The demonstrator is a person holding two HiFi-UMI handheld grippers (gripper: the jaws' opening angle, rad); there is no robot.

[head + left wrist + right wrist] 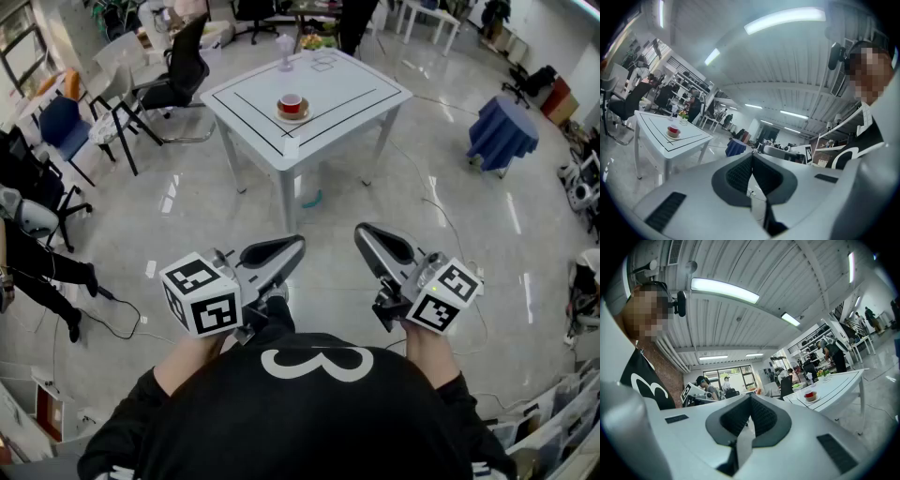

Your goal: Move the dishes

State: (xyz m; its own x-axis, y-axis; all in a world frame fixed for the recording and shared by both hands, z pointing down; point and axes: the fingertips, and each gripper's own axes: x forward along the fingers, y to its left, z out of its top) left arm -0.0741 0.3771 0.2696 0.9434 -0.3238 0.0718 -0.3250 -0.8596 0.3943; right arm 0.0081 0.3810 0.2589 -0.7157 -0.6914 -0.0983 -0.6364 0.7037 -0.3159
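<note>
**Both grippers closed and empty, dishes well ahead on the counter**

The person stands on the glossy floor point(187, 216), well back from the white counter point(356, 89), and holds the 2 grippers close to the chest. Both point roughly level towards the counter.

The left gripper point(295, 242) has its jaws pressed together, and its own view shows the ribbed pads meeting with nothing between them. The right gripper point(361, 230) is closed in the same way, pads touching and empty. The 2 grippers sit side by side, a small gap apart, each with its marker cube nearest the person.

The dishes are on the counter: a red cup point(291, 100) stands upright on a saucer point(292, 114), inside the black rectangle drawn on the top. Neither gripper is near them. A clear glass point(285, 52) stands nearer the far edge, apart from the cup.

A black office chair point(178, 75) stands at the left of the counter. A round table under a blue cloth point(503, 131) stands off to the right.
</note>
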